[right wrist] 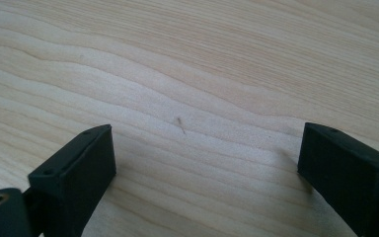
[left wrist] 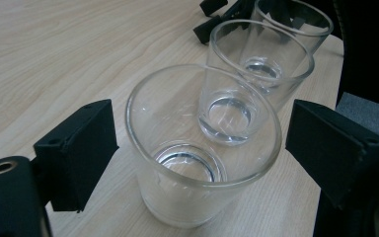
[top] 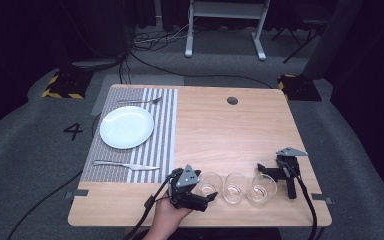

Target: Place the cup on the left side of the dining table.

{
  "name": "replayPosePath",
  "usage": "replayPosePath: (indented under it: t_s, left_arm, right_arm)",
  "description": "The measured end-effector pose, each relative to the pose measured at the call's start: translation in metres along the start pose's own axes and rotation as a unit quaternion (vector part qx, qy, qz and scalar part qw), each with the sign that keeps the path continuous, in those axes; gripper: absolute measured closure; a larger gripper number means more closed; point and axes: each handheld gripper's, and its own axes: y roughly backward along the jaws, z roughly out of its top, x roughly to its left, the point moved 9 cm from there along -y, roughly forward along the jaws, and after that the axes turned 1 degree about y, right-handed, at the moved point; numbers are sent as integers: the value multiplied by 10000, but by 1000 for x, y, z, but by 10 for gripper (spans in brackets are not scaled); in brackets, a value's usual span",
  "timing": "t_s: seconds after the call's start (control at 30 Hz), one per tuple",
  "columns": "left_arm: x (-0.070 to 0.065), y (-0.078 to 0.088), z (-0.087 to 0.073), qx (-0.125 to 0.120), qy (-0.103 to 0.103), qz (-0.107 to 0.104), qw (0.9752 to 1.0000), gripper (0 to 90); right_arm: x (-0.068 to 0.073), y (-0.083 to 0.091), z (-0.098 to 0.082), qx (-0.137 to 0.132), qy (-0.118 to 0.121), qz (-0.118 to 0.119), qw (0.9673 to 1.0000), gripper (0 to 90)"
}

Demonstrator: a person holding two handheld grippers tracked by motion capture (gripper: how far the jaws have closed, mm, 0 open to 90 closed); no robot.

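Three clear empty glasses stand in a row near the table's front edge: the left glass (top: 209,184) (left wrist: 202,148), the middle glass (top: 234,187) (left wrist: 256,64) and the right glass (top: 261,188) (left wrist: 296,19). A hand holds my left gripper (top: 206,188) (left wrist: 200,158) level at the left glass. Its jaws straddle that glass with a small gap on each side, so it is open. My right gripper (top: 266,172) (right wrist: 202,168) rests on the table just behind the right glass, open over bare wood.
A striped placemat (top: 160,130) covers the table's left part, with a white plate (top: 126,127), a fork (top: 140,101) behind it and a knife (top: 125,165) in front. A round cable hole (top: 232,100) sits at the back. Cables trail off the front edge.
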Motion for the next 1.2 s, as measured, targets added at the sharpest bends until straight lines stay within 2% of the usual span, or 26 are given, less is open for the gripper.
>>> replayPosePath:
  t_s: [0.2, 0.27, 0.33, 0.4, 0.67, 0.77, 0.93, 1.2]
  left_arm:
    - [1, -12, -4, 47, -110, 121, 9999, 119]
    - [1, -18, -7, 124, -60, 88, 9999, 129]
    - [1, -24, -11, 190, -164, 136, 9996, 157]
    - [1, -24, -12, 184, -310, 249, 9990, 184]
    - [1, -24, -11, 206, -346, 292, 9988, 191]
    - [1, -22, -9, 220, -401, 443, 9980, 192]
    - [4, -11, 3, 184, -259, 438, 9985, 192]
    - [21, 13, 18, 187, -196, 591, 9979, 193]
  right_arm:
    - [0, 0, 0, 0, -1, -1, 10000, 77]
    - [0, 0, 0, 1, 0, -1, 10000, 77]
    - [0, 0, 0, 0, -1, -1, 10000, 77]
    - [0, 0, 0, 0, -1, -1, 10000, 77]
    - [0, 0, 0, 0, -1, 0, 10000, 77]
    - [0, 0, 0, 0, -1, -1, 10000, 77]
    - [0, 0, 0, 0, -1, 0, 10000, 77]
    - [0, 0, 0, 1, -2, 0, 10000, 77]
